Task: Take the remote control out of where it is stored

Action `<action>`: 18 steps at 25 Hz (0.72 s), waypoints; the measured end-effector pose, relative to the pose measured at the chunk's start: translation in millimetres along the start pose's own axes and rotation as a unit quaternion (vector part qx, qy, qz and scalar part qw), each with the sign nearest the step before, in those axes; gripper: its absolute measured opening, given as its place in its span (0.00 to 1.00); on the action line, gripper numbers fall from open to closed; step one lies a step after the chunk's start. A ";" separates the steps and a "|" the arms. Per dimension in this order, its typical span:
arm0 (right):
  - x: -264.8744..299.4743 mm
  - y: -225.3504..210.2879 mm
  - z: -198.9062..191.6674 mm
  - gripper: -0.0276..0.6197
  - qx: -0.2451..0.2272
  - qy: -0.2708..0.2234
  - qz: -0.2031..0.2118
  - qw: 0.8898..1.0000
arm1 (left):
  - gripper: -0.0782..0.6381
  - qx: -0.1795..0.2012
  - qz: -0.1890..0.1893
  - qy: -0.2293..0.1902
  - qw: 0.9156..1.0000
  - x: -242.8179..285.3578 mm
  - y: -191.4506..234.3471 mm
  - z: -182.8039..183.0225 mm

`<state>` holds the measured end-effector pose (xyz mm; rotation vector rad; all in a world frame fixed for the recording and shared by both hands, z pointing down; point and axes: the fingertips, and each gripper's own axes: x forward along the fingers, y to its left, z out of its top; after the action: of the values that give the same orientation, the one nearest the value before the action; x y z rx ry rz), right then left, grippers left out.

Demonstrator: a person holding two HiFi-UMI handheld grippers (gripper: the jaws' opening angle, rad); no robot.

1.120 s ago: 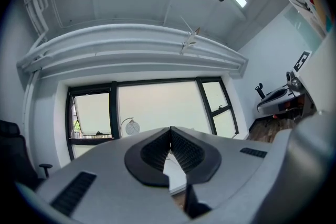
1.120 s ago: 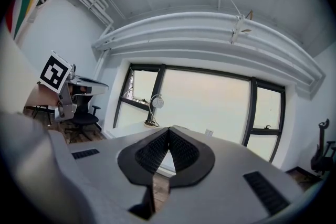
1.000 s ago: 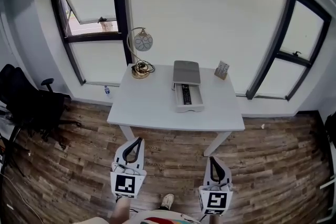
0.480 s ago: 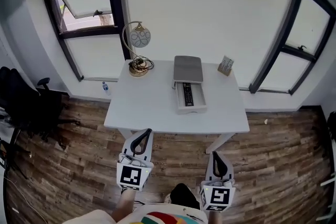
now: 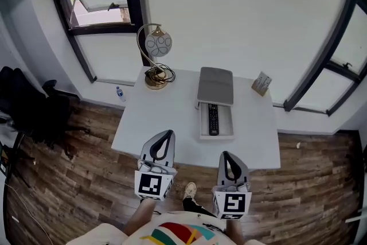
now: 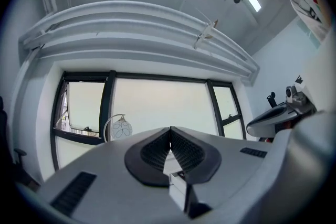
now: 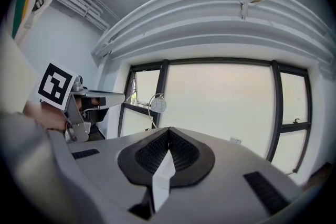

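A black remote control [image 5: 213, 119] lies lengthwise in an open white drawer [image 5: 228, 123]. The drawer is pulled out toward me from a small box with a grey top [image 5: 215, 86] on the white table [image 5: 166, 117]. My left gripper [image 5: 166, 135] is held over the table's front edge, left of the drawer, its jaws shut and empty. My right gripper [image 5: 225, 156] hovers at the front edge just below the drawer, also shut with nothing held. In both gripper views the jaw tips [image 6: 169, 131] [image 7: 168, 131] meet, and the table and drawer are hidden behind them.
A gold-based lamp with a round shade [image 5: 156, 49] stands at the table's back left, and a small card holder [image 5: 261, 84] at the back right. A black office chair [image 5: 28, 106] is at the left, a bottle [image 5: 119, 93] on the floor by the wall. Windows line the wall behind.
The table has come nearer in the head view. Both grippers moved forward from over the wooden floor to the table's front edge, and stayed shut.
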<state>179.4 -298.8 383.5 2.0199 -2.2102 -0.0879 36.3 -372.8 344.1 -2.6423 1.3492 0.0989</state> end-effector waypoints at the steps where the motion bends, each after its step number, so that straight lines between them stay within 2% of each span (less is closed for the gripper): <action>1: 13.1 -4.8 5.3 0.05 0.005 -0.007 0.004 1.000 | 0.12 0.005 0.001 0.000 1.000 12.8 4.0 0.7; 8: 74.1 -36.3 9.9 0.05 0.042 -0.027 0.017 0.999 | 0.12 0.012 0.017 0.004 1.000 82.6 32.0 1.1; 14: 106.0 -69.7 -3.0 0.05 0.061 -0.020 0.000 0.998 | 0.12 0.009 0.017 0.008 1.000 122.5 30.9 -15.4; 18: 124.0 -73.7 5.0 0.05 0.075 -0.041 0.028 0.996 | 0.12 0.022 0.007 0.010 1.000 143.2 27.0 -13.8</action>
<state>240.7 -429.3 376.5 2.0624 -2.3891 0.0011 98.3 -505.0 334.7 -2.6044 1.3613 0.0451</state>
